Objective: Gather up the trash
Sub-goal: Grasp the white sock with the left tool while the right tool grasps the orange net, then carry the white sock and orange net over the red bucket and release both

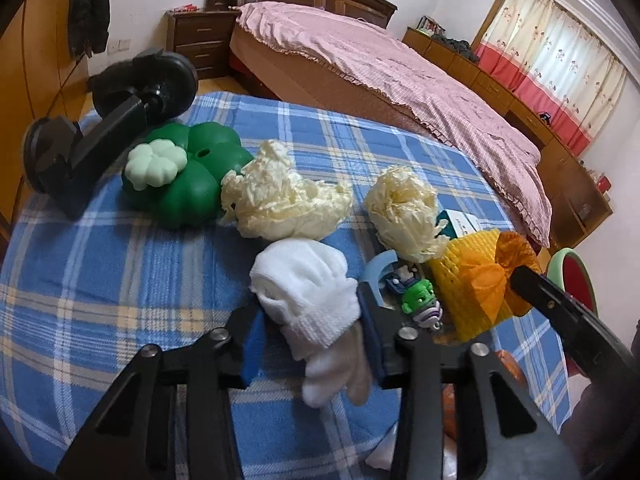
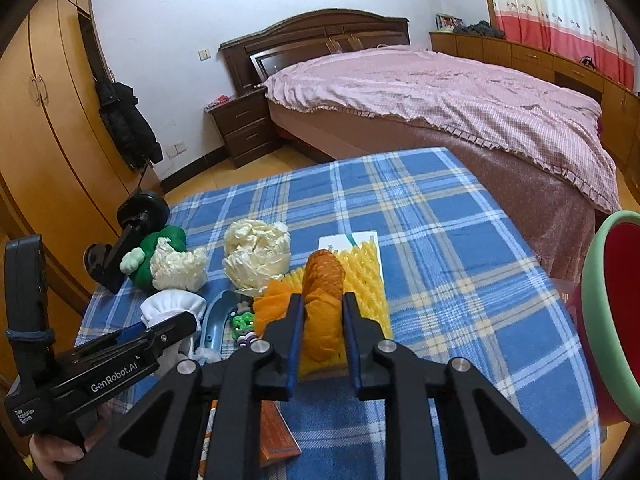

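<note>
Right tongs are clamped on the orange bag, which lies on top of the yellow foam net on the plaid bench. Left tongs are closed on a white sock, pads pressing both sides of it. Risks: the orange bag is thin and crumpled, so the right grip may hold only a fold and slip on lift; the foam net under it could snag and drag along, or drop halfway to the red bin at the bench's right edge. The sock doesn't look like trash, so binning it would likely be a wrong pick. It's soft and its loose end hangs down, so it may sweep the small green toy and blue clip just beside it. The two paper wads are untouched; the left one touches the green clover toy, so a sloppy grab there could catch that too. Both tongs work close together, so they could collide.
</note>
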`<state>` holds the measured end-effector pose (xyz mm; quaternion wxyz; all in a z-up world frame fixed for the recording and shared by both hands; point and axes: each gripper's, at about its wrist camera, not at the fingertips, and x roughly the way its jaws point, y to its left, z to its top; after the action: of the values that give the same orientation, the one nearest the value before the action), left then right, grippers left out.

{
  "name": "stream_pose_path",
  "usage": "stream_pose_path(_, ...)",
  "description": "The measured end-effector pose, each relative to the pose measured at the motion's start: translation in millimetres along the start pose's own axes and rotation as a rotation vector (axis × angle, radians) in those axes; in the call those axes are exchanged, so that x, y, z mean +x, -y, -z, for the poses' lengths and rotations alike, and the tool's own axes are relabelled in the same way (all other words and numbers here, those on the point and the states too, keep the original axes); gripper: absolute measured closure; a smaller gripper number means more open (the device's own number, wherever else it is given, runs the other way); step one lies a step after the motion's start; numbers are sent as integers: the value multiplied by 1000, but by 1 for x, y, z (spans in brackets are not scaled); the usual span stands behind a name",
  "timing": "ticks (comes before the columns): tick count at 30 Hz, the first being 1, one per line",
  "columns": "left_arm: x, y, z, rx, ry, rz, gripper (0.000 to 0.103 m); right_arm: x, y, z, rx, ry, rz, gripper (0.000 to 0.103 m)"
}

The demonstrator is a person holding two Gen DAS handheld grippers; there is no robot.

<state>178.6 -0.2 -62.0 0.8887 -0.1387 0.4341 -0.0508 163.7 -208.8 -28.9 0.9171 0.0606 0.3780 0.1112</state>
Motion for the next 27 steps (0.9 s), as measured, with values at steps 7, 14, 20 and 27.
stream_pose_path(7, -22, 5, 1, 7, 38, 18, 64, -27, -2, -2, -2, 67, -3, 83)
stream_pose_path(14, -51, 15, 0, 16, 87, 36, 64, -57, 1, -2, 11, 119, 1, 83)
stream_pose_path(20, -78, 30, 2, 47, 129, 59, 64, -88, 8, 0, 30, 178, 7, 83)
stream_pose_path(27, -102, 55, 4, 90, 158, 105, 64, -122, 21, 5, 55, 239, 23, 83)
